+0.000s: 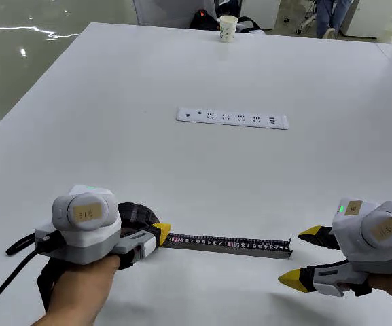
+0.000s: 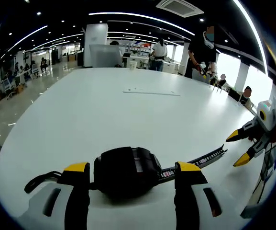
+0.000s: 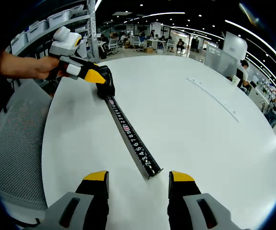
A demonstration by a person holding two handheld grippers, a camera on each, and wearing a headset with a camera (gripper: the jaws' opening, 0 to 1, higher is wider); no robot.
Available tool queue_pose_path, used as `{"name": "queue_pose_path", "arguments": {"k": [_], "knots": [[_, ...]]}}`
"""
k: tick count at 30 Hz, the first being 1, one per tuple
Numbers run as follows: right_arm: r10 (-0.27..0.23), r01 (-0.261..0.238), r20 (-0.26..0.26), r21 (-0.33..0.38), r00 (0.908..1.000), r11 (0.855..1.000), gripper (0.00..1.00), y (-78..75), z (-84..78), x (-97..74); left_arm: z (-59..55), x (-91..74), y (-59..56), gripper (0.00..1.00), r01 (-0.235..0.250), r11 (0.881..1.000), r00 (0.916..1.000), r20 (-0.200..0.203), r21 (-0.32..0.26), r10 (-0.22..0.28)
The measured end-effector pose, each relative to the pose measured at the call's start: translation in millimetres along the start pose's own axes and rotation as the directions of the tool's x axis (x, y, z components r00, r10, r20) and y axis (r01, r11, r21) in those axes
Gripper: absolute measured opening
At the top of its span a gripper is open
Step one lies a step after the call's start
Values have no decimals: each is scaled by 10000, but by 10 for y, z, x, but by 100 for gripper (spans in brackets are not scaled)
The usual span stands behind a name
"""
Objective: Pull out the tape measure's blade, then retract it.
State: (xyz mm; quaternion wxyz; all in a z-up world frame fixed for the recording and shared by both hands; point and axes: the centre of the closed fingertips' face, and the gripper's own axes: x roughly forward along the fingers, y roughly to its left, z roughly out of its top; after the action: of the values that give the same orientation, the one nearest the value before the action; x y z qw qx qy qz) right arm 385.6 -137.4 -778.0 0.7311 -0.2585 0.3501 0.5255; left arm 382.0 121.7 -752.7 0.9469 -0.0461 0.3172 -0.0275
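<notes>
The black tape measure case [image 1: 136,215] lies on the white table [image 1: 182,75] at the lower left. My left gripper [image 1: 148,234] is shut on it, a yellow-tipped finger on either side of the case [image 2: 126,170] in the left gripper view. The blade [image 1: 229,243] lies flat on the table, drawn out to the right, its numbers showing. My right gripper [image 1: 301,256] stands open just past the blade's end hook [image 3: 153,170], which sits in front of the gap between the jaws and is not gripped. The right gripper view also has the blade [image 3: 128,134] running back to the left gripper [image 3: 87,72].
A white power strip [image 1: 233,117] lies mid-table and a paper cup [image 1: 228,28] stands near the far edge. A black cable [image 1: 19,244] trails off the left gripper. A grey mesh chair [image 3: 13,158] is beside the table edge. People stand beyond the far end.
</notes>
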Motion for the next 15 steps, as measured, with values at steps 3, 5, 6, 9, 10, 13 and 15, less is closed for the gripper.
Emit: {"name": "queue_pose_path", "arguments": {"k": [3, 5, 6, 9, 10, 13, 15], "knots": [[199, -200, -46, -233, 9998, 9995, 44, -26, 4, 29, -6, 19, 10, 66, -45, 9999, 10000, -50, -120, 44], [275, -279, -114, -357, 9996, 9990, 42, -48, 4, 51, -10, 29, 14, 65, -85, 9999, 9999, -92, -141, 84], [346, -353, -147, -442, 9993, 9984, 41, -53, 6, 57, -13, 34, 17, 64, -105, 9998, 9999, -118, -142, 104], [499, -515, -237, -732, 9985, 9960, 39, -78, 8, 82, -21, 62, 35, 62, -185, 9996, 9997, -184, -209, 181], [543, -560, -245, -776, 9982, 9954, 38, -85, 9, 88, -24, 67, 39, 62, -200, 9995, 9996, -203, -226, 196], [653, -683, -317, -1038, 9974, 9923, 34, -105, 5, 110, -28, 81, 45, 61, -240, 9994, 9994, -256, -267, 233], [746, -790, -394, -1259, 9964, 9889, 31, -107, -2, 121, -30, 96, 48, 60, -261, 9992, 9993, -281, -303, 252]]}}
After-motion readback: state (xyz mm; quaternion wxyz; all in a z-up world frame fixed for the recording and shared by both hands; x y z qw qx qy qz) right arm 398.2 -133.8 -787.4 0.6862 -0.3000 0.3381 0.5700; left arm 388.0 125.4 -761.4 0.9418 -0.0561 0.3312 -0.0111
